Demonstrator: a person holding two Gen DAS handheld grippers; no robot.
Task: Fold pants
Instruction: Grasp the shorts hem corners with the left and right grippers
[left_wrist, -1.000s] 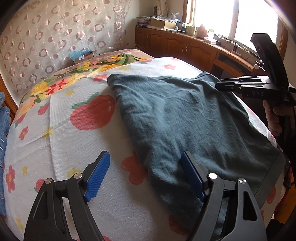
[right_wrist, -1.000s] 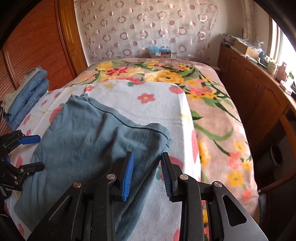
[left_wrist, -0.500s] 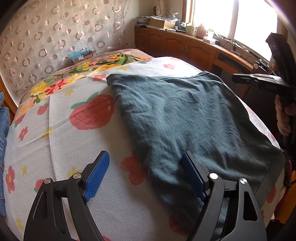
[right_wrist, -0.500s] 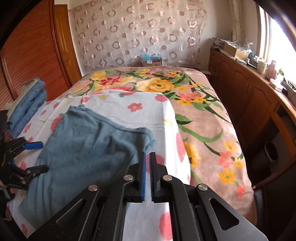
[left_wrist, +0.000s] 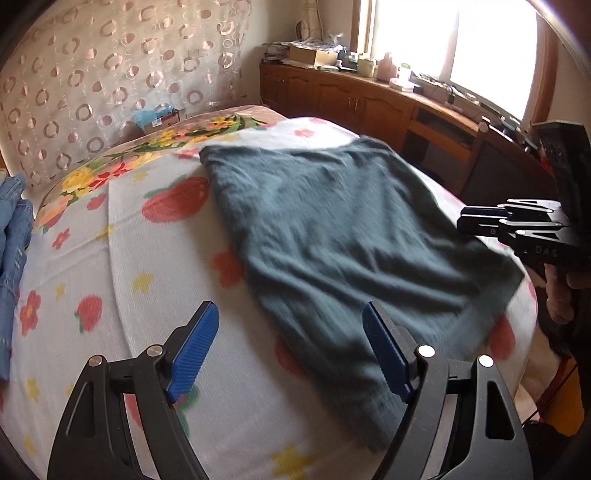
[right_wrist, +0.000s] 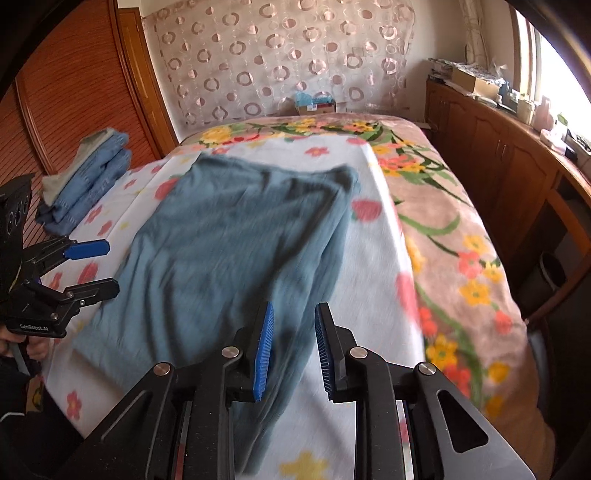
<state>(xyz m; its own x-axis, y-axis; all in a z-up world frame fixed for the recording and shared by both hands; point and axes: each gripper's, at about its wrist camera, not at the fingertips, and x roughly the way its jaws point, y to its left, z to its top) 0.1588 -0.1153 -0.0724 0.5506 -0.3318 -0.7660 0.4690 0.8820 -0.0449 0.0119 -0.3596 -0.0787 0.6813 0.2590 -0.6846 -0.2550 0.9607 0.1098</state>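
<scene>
Dark teal pants (left_wrist: 351, 229) lie flat and folded on the bed's strawberry-print sheet (left_wrist: 147, 295). My left gripper (left_wrist: 288, 314) hovers open over the pants' near left edge, and its blue pads (left_wrist: 192, 347) touch nothing. In the right wrist view the same pants (right_wrist: 229, 240) spread ahead, with my left gripper (right_wrist: 107, 267) at their left side. My right gripper (right_wrist: 294, 314) is above the pants' near right edge. Its jaws are opening with a narrow gap, and no cloth is pinched between them. From the left wrist view the right gripper (left_wrist: 476, 219) hangs at the pants' right side.
Folded blue jeans (right_wrist: 88, 173) are stacked at the bed's left, beside a wooden wardrobe door (right_wrist: 74, 92). Wooden cabinets (right_wrist: 498, 155) under the window run along the right. A small box (right_wrist: 316, 103) sits at the headboard. A dark bin (right_wrist: 550, 269) stands right of the bed.
My right gripper closed fully, then parted again, and moved back over the pants' near right edge. My left gripper shifted a little and stayed open.
</scene>
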